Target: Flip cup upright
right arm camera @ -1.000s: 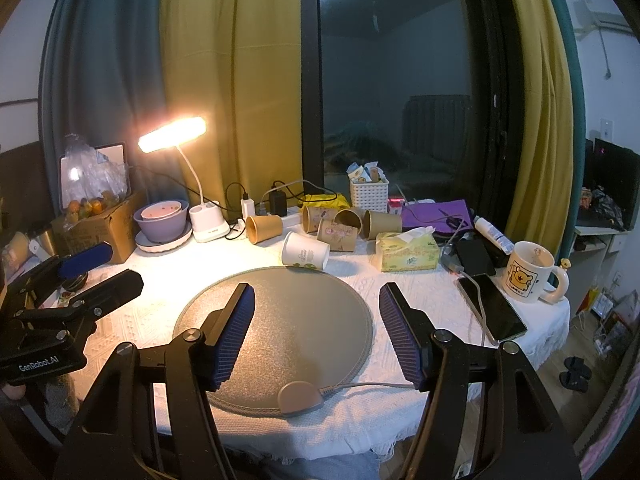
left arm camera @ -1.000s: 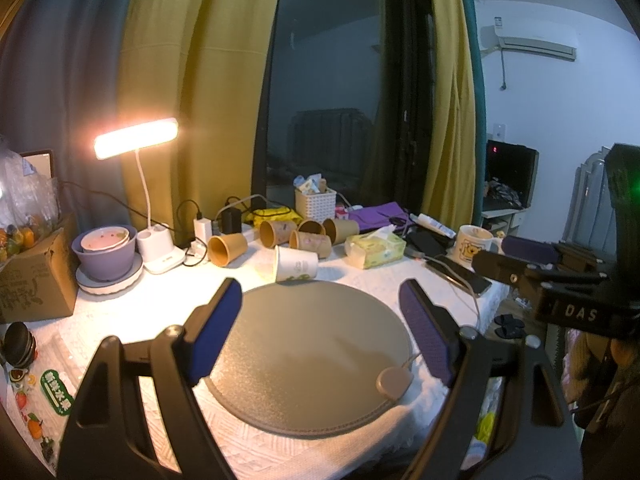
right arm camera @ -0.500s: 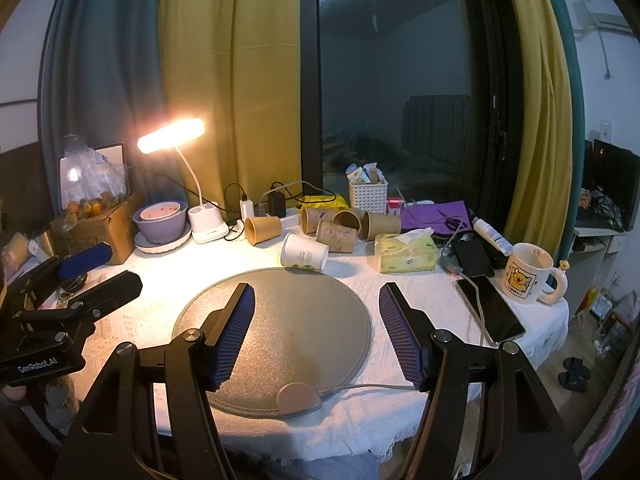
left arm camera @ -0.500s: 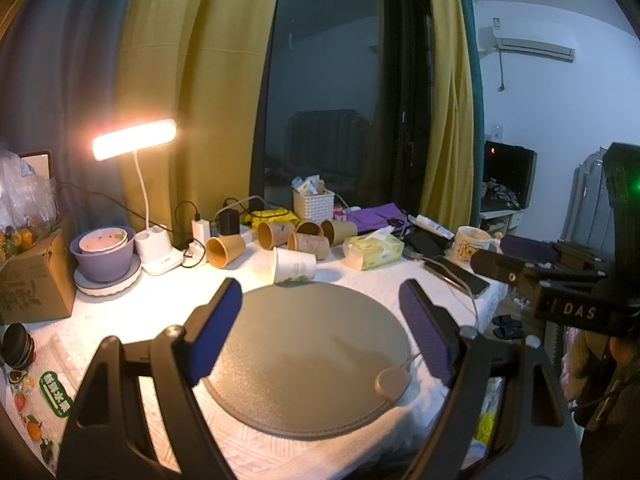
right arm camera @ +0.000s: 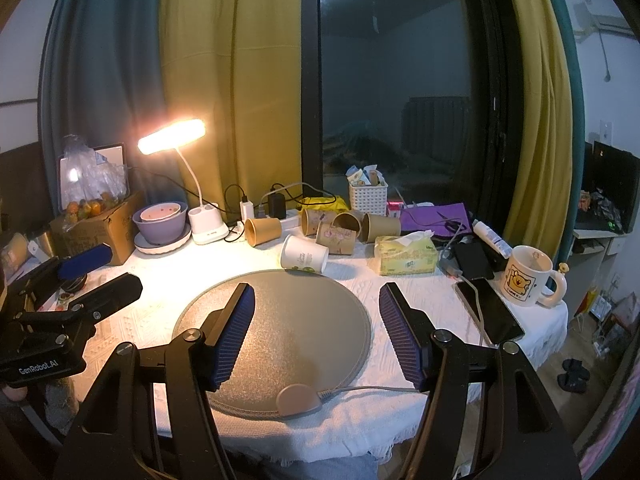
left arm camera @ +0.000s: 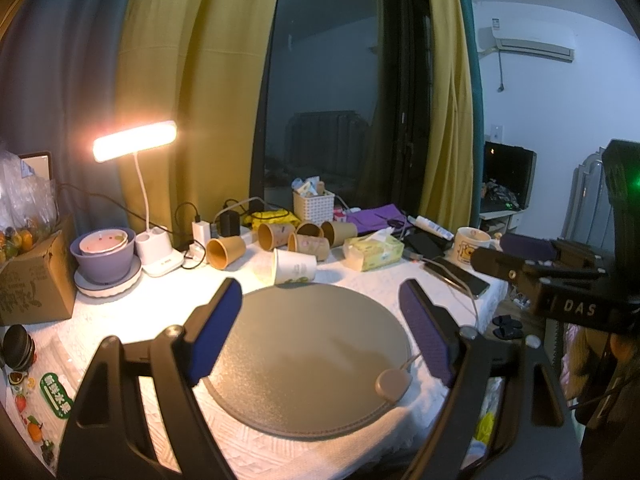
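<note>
A white paper cup [left arm camera: 294, 266] lies on its side at the far edge of the round grey mat [left arm camera: 304, 360]; it also shows in the right wrist view [right arm camera: 304, 254]. Several brown paper cups [right arm camera: 262, 231] lie on their sides behind it. My left gripper [left arm camera: 320, 304] is open and empty above the mat's near part, well short of the white cup. My right gripper [right arm camera: 316, 300] is open and empty over the mat [right arm camera: 276, 336]. Each gripper shows at the edge of the other's view.
A lit desk lamp [right arm camera: 172, 142], a purple bowl [right arm camera: 160, 220], a cardboard box [right arm camera: 96, 228], a tissue pack [right arm camera: 406, 256], a phone [right arm camera: 490, 312], a yellow-print mug [right arm camera: 528, 276] and a white basket [right arm camera: 368, 196] crowd the table's back and sides.
Both views shift only slightly; the grippers stay open and the cups have not moved.
</note>
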The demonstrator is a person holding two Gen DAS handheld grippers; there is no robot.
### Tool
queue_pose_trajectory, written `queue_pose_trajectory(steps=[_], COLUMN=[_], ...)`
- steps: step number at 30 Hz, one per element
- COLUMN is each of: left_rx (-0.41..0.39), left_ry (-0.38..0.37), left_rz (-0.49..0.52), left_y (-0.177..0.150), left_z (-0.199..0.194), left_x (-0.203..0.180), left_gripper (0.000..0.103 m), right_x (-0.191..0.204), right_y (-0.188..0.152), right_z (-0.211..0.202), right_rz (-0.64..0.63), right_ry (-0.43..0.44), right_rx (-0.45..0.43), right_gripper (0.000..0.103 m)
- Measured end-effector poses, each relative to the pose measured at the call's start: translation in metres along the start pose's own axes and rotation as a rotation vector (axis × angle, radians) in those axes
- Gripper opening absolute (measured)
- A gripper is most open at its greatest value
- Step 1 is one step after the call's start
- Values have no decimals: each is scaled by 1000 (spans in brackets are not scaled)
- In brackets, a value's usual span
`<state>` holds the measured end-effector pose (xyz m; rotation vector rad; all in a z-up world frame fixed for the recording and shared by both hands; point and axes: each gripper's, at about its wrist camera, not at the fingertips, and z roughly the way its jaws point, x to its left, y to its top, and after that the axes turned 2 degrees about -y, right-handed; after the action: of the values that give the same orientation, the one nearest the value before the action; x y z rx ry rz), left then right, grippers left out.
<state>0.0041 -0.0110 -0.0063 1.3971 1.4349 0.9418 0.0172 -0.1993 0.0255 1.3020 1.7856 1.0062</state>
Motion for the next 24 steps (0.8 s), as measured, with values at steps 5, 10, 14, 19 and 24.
queue_pose_trajectory(steps=[5,10,14,19,24], left_rx=[1,2,3,10,23], left_ry=[0,0,-2,-2,3], left_rz=[1,1,2,10,38], left_y=[1,1,3,6,7], left_z=[0,0,-1,4,15], left_x=[1,0,2,6,8], left_gripper=[82,82,82,82,82], right_x=[0,0,1,-1,-6], right_y=[0,0,0,0,4], right_z=[0,0,2,3,16], right_rz=[0,-1,-3,-6,-13], right_ry=[0,0,-1,0,-1], right_rx=[1,0,1,6,20], right_gripper=[68,68,68,68,68])
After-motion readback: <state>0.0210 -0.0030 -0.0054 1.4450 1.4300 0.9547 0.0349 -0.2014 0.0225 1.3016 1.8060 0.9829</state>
